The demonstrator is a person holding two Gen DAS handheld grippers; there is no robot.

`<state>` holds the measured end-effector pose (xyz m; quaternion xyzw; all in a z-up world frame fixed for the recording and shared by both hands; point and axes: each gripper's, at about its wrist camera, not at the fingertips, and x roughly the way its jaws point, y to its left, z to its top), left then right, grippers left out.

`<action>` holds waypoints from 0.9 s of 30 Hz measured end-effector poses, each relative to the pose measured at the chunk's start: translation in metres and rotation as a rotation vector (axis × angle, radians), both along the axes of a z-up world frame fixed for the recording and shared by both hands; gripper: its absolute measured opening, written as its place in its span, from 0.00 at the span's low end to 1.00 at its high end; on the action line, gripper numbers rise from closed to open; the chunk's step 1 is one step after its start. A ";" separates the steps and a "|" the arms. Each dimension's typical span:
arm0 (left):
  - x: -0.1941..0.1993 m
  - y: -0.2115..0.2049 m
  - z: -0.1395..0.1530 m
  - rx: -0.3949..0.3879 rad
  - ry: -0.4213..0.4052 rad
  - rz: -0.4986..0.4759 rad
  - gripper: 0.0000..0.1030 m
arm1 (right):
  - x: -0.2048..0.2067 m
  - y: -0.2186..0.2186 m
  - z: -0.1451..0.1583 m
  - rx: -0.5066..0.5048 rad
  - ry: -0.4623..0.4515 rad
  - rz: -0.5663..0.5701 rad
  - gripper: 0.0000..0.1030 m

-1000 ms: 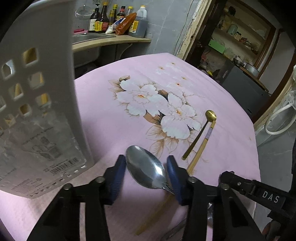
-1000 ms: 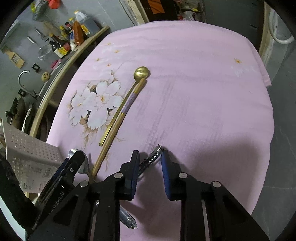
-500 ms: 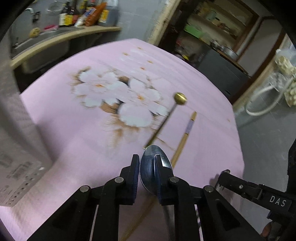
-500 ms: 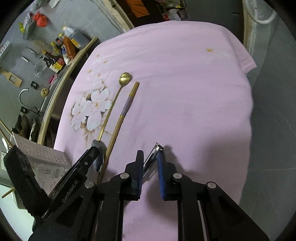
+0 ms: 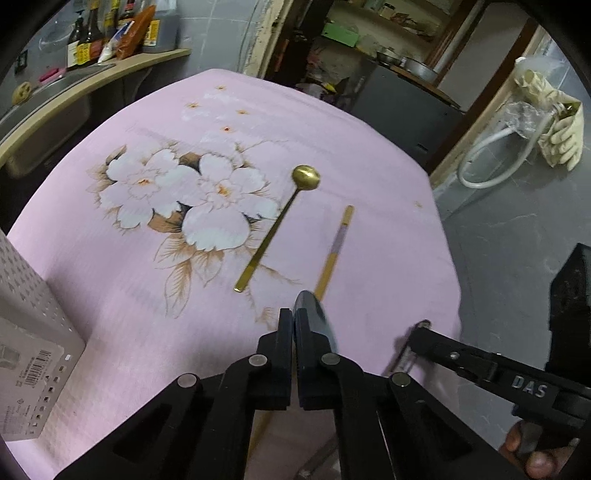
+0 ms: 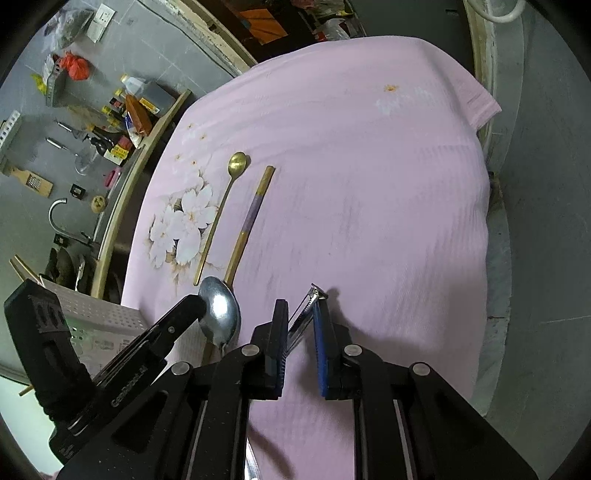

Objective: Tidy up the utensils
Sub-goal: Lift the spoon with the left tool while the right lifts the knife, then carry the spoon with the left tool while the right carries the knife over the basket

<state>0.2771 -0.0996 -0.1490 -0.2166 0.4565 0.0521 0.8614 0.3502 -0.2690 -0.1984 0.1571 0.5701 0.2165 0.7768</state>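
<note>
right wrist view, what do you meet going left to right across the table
white basket → steel spoon → gold spoon → chopstick → metal tool between the right gripper's jaws

Pink floral tablecloth; sauce bottles on counter.

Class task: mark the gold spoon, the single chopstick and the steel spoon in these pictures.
gold spoon (image 5: 306, 177), left wrist view, on its round bowl.
chopstick (image 6: 252, 214), right wrist view, on its purple band.
steel spoon (image 6: 220, 309), right wrist view, on its bowl.
</note>
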 end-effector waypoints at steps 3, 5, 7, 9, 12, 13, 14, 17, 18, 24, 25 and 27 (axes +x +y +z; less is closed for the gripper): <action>-0.001 0.002 0.003 -0.038 -0.008 -0.005 0.02 | 0.000 0.001 -0.001 0.009 -0.001 -0.006 0.11; -0.001 0.002 0.006 -0.055 -0.013 -0.010 0.02 | -0.001 0.000 -0.001 0.008 -0.005 -0.005 0.11; -0.001 0.003 0.009 -0.066 -0.018 -0.017 0.02 | -0.001 0.002 0.001 0.008 -0.011 -0.004 0.11; -0.001 0.004 0.012 -0.063 -0.024 -0.024 0.02 | -0.002 0.002 0.003 0.011 -0.017 -0.006 0.09; -0.003 0.002 0.020 -0.046 -0.040 -0.030 0.02 | -0.003 0.005 0.009 0.007 -0.034 0.001 0.08; -0.004 0.002 0.024 -0.039 -0.047 -0.031 0.02 | -0.003 0.004 0.009 0.007 -0.038 0.003 0.08; -0.004 0.002 0.026 -0.033 -0.051 -0.031 0.02 | -0.003 0.004 0.011 0.006 -0.043 0.005 0.08; -0.006 0.003 0.032 -0.012 -0.061 -0.027 0.02 | -0.003 0.005 0.015 0.007 -0.050 0.006 0.08; -0.008 0.004 0.035 -0.006 -0.067 -0.026 0.02 | -0.003 0.005 0.018 0.012 -0.054 0.004 0.08; -0.019 0.010 0.053 0.026 -0.118 -0.022 0.02 | -0.010 0.003 0.032 0.048 -0.100 -0.002 0.06; -0.021 0.010 0.057 0.034 -0.131 -0.025 0.02 | -0.012 0.002 0.034 0.054 -0.108 -0.002 0.05; -0.027 0.010 0.064 0.050 -0.154 -0.034 0.02 | -0.018 0.002 0.043 0.071 -0.139 0.003 0.05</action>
